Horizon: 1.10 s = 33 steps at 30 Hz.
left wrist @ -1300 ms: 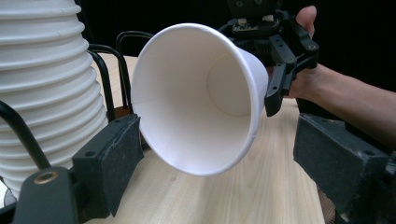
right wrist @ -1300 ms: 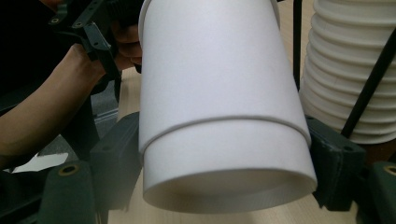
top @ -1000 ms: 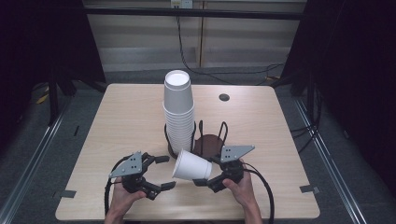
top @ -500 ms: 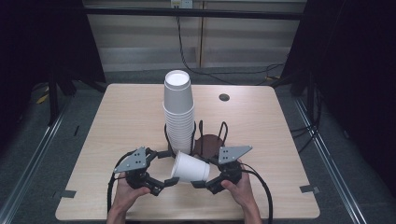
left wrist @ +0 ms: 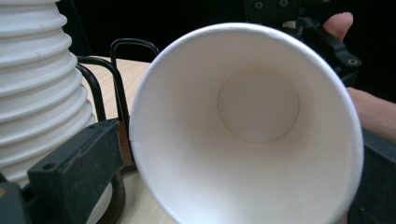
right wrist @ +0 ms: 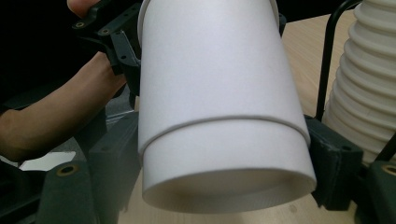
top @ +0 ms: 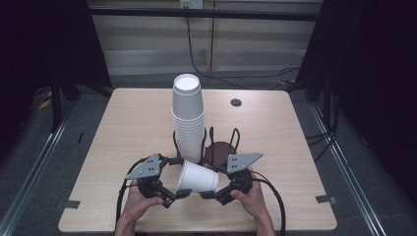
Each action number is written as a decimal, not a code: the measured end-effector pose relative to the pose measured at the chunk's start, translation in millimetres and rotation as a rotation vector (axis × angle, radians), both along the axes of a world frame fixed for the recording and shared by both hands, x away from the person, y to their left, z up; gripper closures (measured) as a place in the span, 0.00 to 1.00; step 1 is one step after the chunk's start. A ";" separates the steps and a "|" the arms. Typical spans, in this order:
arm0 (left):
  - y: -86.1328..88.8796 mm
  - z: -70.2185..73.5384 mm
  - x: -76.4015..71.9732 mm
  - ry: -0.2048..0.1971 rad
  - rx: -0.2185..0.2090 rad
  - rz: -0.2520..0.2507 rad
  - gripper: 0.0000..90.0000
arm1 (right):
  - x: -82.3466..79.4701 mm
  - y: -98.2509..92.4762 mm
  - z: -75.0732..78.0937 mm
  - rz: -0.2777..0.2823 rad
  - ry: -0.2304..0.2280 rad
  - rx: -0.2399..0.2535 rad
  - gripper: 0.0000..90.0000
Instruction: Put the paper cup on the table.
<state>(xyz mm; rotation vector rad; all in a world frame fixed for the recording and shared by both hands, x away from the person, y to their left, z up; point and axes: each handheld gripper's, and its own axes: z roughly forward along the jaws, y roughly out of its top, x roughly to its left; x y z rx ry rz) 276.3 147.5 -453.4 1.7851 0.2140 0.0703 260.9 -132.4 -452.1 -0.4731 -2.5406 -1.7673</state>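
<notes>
Right gripper [top: 212, 194] level, jaws clamping cup [top: 197, 177]; left gripper [top: 173, 194] jaws opening

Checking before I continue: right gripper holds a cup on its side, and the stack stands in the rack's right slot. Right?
No: the high view shows the stack in the rack's left slot. The right gripper does hold the cup sideways.

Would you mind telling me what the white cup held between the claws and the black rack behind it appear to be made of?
The white cup looks like matte paper: a faint side seam and a pressed round bottom show in the left gripper view, though thin foam can't be excluded. In the right gripper view it seems to be two cups nested. The rack appears to be thin bent metal wire with a black coating, on a brown base, possibly wood.
</notes>
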 end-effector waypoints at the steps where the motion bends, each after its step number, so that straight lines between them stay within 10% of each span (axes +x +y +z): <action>1: -0.6 0.0 0.5 0.003 -0.003 -0.003 0.00 | -0.1 0.3 -0.2 0.001 0.000 0.000 0.26; 33: -13.7 5.5 3.3 0.024 -0.010 -0.053 0.07 | 0.2 -4.5 -7.9 0.007 0.000 0.002 0.24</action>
